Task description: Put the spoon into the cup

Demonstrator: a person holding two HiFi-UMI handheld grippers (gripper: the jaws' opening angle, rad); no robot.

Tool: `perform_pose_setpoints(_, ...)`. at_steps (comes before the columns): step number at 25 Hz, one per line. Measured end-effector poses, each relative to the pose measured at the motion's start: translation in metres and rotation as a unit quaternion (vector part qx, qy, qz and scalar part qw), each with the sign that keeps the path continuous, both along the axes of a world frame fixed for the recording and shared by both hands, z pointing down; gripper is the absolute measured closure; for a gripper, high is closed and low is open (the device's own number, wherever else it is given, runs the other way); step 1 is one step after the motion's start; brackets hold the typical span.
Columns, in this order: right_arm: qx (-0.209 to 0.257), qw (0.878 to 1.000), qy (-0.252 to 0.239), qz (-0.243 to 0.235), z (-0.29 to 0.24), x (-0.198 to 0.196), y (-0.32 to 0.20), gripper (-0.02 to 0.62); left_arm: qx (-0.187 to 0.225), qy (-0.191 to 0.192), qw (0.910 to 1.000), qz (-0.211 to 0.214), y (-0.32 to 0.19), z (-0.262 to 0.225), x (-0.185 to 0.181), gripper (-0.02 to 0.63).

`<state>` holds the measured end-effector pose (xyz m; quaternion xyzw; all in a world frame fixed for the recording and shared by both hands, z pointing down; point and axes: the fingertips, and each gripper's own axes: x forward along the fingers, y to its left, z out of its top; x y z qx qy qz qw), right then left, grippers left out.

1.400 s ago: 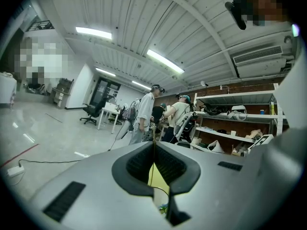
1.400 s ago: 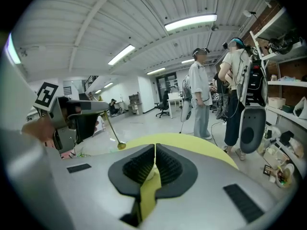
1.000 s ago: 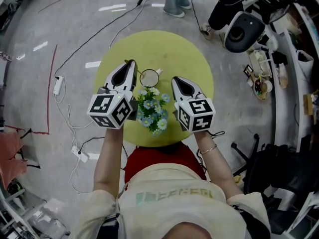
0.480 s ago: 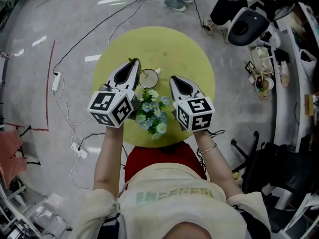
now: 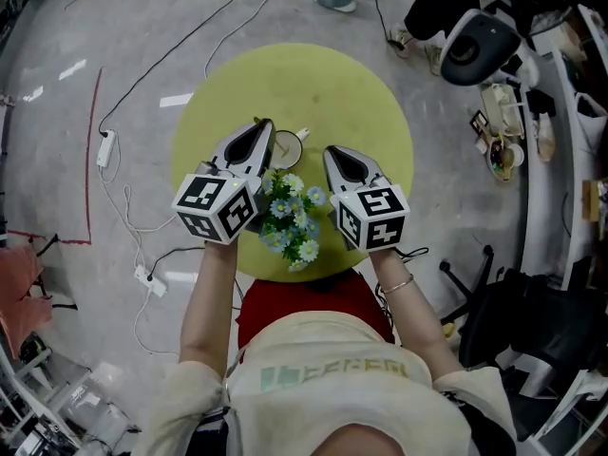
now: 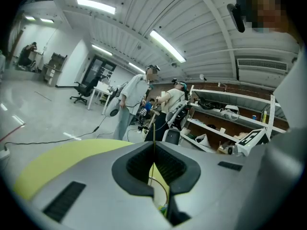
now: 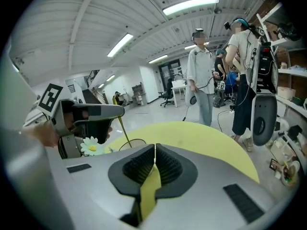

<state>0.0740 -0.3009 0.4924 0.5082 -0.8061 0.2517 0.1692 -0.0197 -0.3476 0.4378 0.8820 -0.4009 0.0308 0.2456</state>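
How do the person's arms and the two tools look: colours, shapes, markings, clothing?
The left tool and right tool have pale grey, tapering shells with black ribbed pads. Each carries a white cube printed with black square markers. The arms are bare below the short sleeves of a cream T-shirt; a thin bracelet circles the right wrist.

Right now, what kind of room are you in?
Probably a robotics lab or workshop. It is a big hall with a bare grey floor and a power strip lying on it. There are open shelves loaded with equipment, and an office chair further back.
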Motion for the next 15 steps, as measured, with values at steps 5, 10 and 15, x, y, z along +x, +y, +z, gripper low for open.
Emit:
perform_pose_setpoints(5, -0.012, 1.0, 0.002, -0.008, 0.008, -0.006, -0.004, 0.558, -0.013, -0.006, 0.9999, 0.007, -0.003, 0.011, -0.001, 0.581)
perform_pose_setpoints(10, -0.02, 1.0, 0.002, -0.01, 0.016, -0.008, -0.004, 0.558, -0.027, -0.01, 0.9995, 0.012, -0.002, 0.024, 0.0, 0.581)
perform_pose_setpoints(15, -0.028, 1.0, 0.003, -0.013, 0.021, -0.011, -0.005, 0.558, -0.041, -0.01, 0.999, 0.017, -0.003, 0.032, 0.0, 0.581)
